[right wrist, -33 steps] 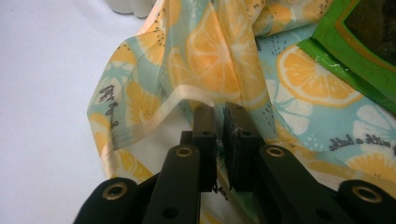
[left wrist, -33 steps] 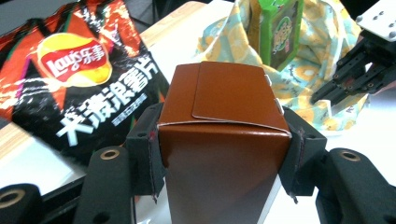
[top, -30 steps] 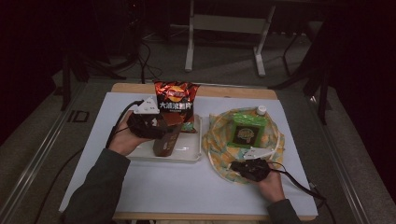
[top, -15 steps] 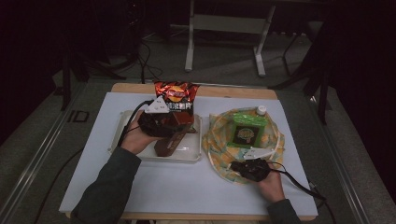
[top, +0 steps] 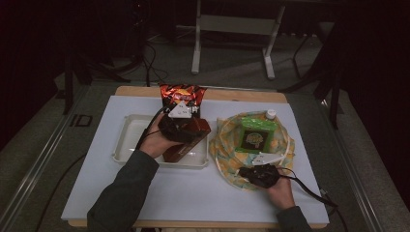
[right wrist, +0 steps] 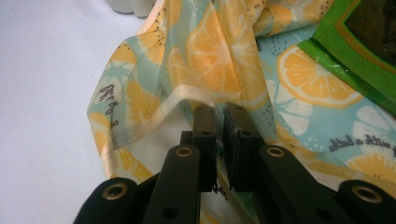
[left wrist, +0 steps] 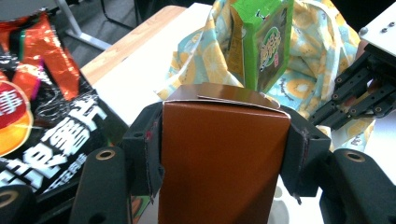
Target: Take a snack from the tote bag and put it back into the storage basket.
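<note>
Fingers of the left gripper (left wrist: 224, 158) squeeze the brown box (left wrist: 223, 154); carry it slowly into the bag (top: 227, 133) while the right gripper (right wrist: 219, 122) pinches the bag's rim open.

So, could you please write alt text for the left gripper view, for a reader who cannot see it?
The left gripper grips a brown cardboard box between its black pads, one on each side of the box. Beyond the box stands a green foil snack packet inside an orange-slice-patterned fabric bag, with a red and black crisp bag at the left on the white table.
</note>
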`<state>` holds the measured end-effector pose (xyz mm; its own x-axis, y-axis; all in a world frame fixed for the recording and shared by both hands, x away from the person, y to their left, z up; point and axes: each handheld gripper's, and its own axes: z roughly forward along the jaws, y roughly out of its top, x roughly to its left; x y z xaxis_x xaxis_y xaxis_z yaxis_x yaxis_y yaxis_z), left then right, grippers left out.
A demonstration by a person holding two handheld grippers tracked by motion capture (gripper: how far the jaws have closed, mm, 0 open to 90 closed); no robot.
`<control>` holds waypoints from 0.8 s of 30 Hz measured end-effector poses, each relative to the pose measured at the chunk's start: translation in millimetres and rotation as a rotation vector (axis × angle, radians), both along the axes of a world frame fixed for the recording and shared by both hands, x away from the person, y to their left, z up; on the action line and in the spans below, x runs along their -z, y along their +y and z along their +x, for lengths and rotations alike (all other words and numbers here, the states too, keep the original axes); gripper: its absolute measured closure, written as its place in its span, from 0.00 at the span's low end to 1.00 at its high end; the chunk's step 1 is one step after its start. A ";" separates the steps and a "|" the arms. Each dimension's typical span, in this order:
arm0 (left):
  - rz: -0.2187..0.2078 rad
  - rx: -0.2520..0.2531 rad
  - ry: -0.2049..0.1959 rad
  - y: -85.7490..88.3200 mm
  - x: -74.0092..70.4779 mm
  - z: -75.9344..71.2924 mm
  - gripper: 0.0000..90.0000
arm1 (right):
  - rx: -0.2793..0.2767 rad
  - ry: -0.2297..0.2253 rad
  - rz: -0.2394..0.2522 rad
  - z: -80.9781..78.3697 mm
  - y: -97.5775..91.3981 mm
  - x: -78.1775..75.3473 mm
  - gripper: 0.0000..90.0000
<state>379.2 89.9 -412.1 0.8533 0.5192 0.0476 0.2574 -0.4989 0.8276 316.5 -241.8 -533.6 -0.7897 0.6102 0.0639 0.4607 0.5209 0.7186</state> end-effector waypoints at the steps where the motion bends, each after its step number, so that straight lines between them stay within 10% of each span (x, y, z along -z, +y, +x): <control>1: 0.000 0.002 0.004 -2.6 1.3 1.1 0.44 | 0.000 0.000 0.000 0.0 0.0 0.0 0.93; 24: 0.023 0.045 0.034 -19.6 12.0 3.3 0.43 | -0.003 -0.001 0.000 0.0 0.0 0.1 0.93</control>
